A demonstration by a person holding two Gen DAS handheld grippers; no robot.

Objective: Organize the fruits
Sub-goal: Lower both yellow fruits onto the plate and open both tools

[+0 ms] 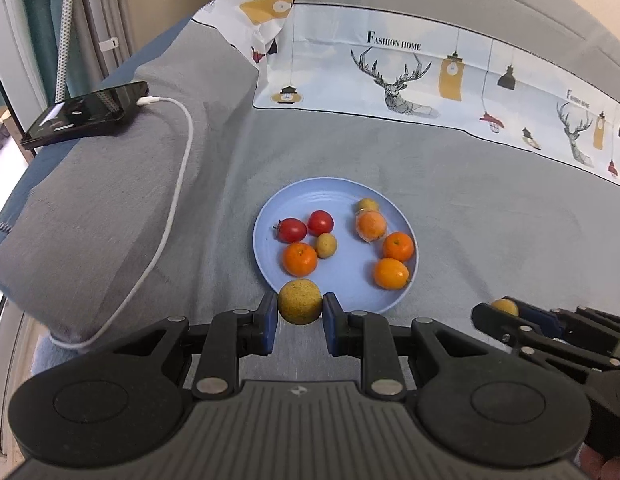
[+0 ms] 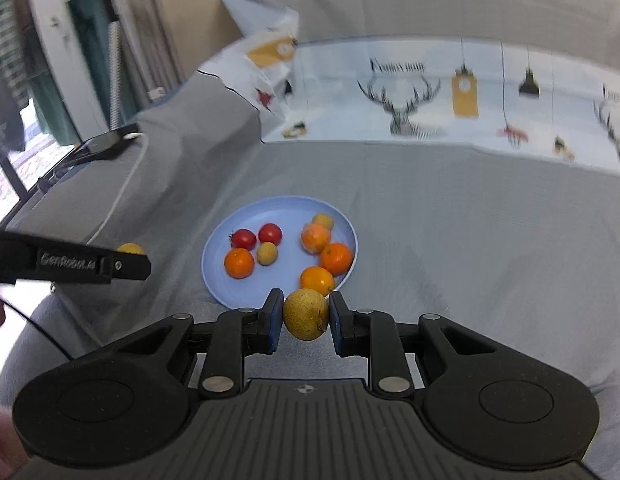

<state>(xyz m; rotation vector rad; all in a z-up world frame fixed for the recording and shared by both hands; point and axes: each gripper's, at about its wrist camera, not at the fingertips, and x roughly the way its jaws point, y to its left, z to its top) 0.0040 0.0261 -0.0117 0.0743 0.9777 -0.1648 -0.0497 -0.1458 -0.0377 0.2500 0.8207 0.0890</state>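
Note:
A blue plate [image 1: 310, 196] [image 2: 238, 296] sits on a grey bed cover and holds two red tomatoes [image 1: 290, 229], several oranges [image 1: 300, 259] and two small yellow-green fruits [image 1: 325, 245]. My left gripper [image 1: 300, 312] is shut on a yellow-green round fruit [image 1: 300, 301] at the plate's near edge. My right gripper [image 2: 306, 316] is shut on another yellow-green fruit [image 2: 306, 314] near the plate's near right rim. Each gripper also shows in the other's view: the right one [image 1: 505, 310] to the right, the left one [image 2: 130, 258] to the left, each with its fruit.
A grey pillow [image 1: 90, 220] lies to the left with a black phone [image 1: 86, 114] and a white charging cable [image 1: 178, 184] on it. A patterned deer-print sheet [image 1: 429, 76] runs along the back. Curtains [image 1: 50, 20] hang at far left.

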